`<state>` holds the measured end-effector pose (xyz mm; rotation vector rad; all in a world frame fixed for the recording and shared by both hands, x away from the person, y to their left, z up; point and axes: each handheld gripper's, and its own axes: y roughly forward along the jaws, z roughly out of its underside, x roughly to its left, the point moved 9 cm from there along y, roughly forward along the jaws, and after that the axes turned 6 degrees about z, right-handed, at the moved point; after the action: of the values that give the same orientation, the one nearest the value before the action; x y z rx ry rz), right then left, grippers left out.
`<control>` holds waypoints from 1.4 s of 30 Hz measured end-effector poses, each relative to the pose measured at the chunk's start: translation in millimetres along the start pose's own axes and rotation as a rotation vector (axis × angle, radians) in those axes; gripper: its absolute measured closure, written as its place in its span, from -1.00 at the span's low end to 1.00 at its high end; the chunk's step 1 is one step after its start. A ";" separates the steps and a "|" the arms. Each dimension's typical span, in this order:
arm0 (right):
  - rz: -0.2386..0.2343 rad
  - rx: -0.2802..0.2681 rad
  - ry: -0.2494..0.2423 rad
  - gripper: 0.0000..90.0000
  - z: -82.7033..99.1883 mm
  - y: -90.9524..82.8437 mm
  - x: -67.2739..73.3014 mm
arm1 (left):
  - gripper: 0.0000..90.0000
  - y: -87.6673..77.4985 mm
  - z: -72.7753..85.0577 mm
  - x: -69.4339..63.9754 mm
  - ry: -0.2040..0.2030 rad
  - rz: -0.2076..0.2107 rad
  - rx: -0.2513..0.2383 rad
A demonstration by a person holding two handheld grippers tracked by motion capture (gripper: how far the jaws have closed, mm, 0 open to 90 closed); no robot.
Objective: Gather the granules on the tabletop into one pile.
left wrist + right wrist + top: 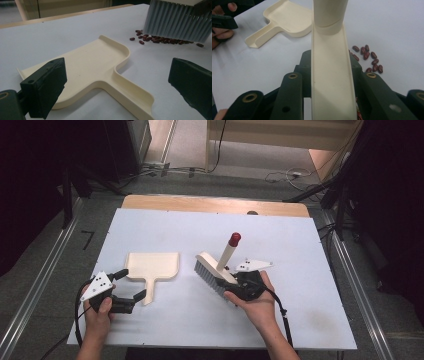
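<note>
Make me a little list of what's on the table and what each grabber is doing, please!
work in hand: sweeping beans toward a dustpan
brush: cream block with grey bristles, red-tipped handle, bristles down on the table
right gripper: shut on the brush block
beans: dark red, scattered at the foot of the bristles
dustpan: cream, lying flat left of the brush, nothing in it
left gripper: open, jaws either side of the dustpan handle, not pressing it
table: white top

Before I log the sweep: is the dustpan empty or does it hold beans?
Empty. The dustpan has a bare floor, and the beans lie on the table under the brush.
</note>
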<state>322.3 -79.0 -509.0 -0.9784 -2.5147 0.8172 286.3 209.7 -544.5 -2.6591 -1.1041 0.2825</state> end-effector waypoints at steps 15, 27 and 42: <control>0.062 0.035 0.130 0.46 -2.1 43.5 -5.4 | -0.96 0.6 0.1 1.2 -0.009 -0.002 0.001; 0.120 0.041 0.233 0.46 12.9 26.6 -39.5 | -0.96 0.7 0.6 1.6 -0.009 -0.004 0.006; 0.045 0.016 0.045 0.46 -3.0 -11.0 -42.8 | -0.96 0.3 0.2 1.6 -0.016 0.004 0.001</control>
<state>348.6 -114.2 -503.7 -1.0393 -2.4530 0.8186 287.6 210.7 -544.9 -2.6627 -1.1036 0.3062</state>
